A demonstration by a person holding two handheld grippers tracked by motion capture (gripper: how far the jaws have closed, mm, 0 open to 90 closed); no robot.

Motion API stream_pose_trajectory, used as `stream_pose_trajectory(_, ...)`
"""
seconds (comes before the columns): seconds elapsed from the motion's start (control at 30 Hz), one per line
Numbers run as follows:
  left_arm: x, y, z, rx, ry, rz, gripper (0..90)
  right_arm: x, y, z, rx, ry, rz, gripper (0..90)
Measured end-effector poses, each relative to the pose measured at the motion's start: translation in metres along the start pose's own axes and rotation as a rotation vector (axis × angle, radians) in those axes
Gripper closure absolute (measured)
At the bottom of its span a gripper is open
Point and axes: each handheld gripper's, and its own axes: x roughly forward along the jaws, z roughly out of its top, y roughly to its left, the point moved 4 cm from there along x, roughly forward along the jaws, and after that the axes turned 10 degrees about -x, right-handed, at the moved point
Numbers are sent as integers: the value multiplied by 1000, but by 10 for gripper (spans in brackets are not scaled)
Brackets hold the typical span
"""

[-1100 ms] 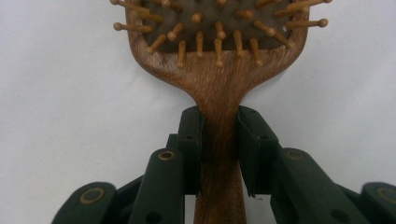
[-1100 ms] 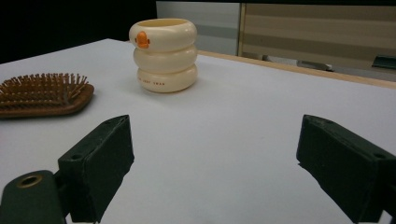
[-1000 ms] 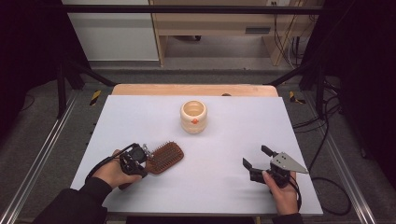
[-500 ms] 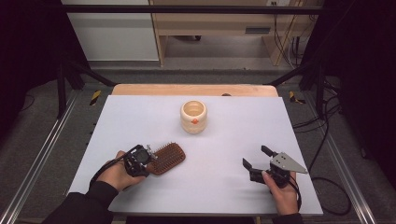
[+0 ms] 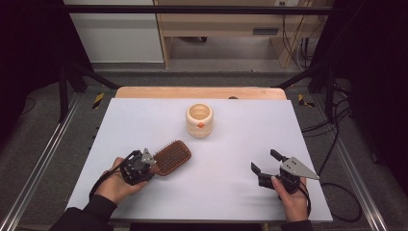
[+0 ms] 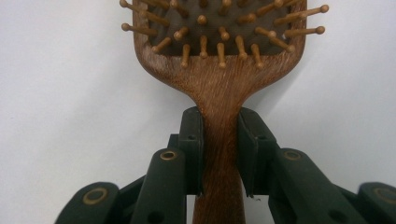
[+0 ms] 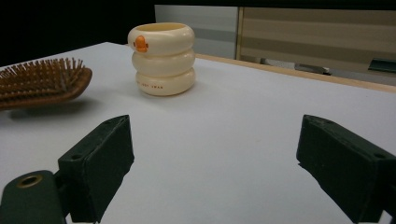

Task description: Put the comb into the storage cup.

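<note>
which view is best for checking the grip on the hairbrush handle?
Left gripper view: the left gripper has both pads pressed on the hairbrush handle, close up. High view shows the hairbrush small, handle hidden by the gripper. Right gripper view catches its bristled head side-on.

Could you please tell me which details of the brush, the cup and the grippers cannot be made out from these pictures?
- Brush: handle end cut off by the bottom edge in the left gripper view; hidden by the left gripper in the high view.
- Cup: small print near its base is too small to read in the right gripper view; its inside is hidden by the rim.
- Right gripper: its pads face away in the high view.
</note>
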Motion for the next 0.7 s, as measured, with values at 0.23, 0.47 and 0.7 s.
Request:
stream_pose_trajectory(0.23,0,0,2,-63,-176,-1,730,0,1,0,-2,-3,-1,110)
stream_pose_trajectory(0.47,-4,2,3,-81,-327,28,730,-1,0,2,11,-25,-7,112)
stream_pose_trajectory(0.7,-7,5,8,-102,-436,36,730,-1,0,3,22,-34,-3,112)
